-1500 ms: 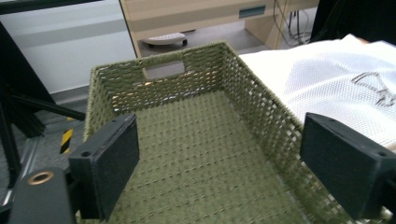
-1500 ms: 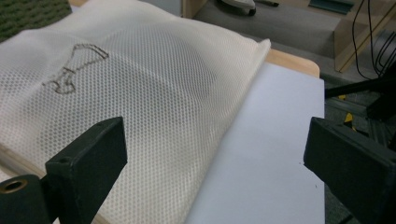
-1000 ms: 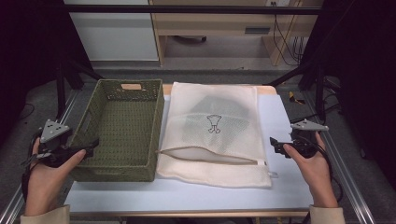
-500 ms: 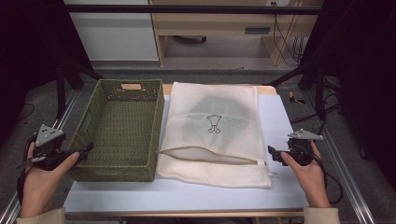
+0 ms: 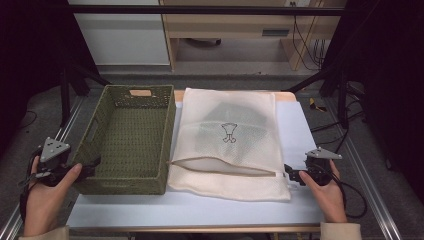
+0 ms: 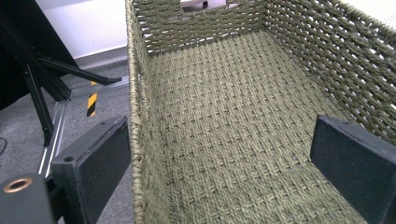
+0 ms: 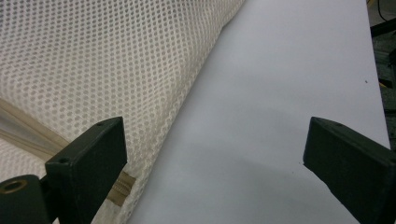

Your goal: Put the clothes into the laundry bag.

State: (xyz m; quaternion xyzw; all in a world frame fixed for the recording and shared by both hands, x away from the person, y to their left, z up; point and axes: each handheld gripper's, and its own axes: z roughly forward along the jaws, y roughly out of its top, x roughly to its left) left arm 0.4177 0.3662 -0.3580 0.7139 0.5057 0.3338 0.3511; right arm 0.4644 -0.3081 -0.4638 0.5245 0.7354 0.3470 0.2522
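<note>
A green woven basket stands on the left of the white table. Beside it lies a cream mesh laundry bag with something dark inside and its zipper partly undone. My left gripper is open at the basket's near left corner. In the left gripper view the gripper straddles the basket wall, one jaw outside and one inside. My right gripper is open just right of the bag's near right corner. In the right gripper view the gripper has the mesh bag by its left jaw.
Metal rails run along both table sides. Dark stand legs and cables lie beyond the table. A strip of bare white table shows in front of the bag and basket.
Both hands have drawn back toward the near edge. The right gripper has come in closer to the bag's zipper corner. The left gripper has sunk to the basket's near left corner.
</note>
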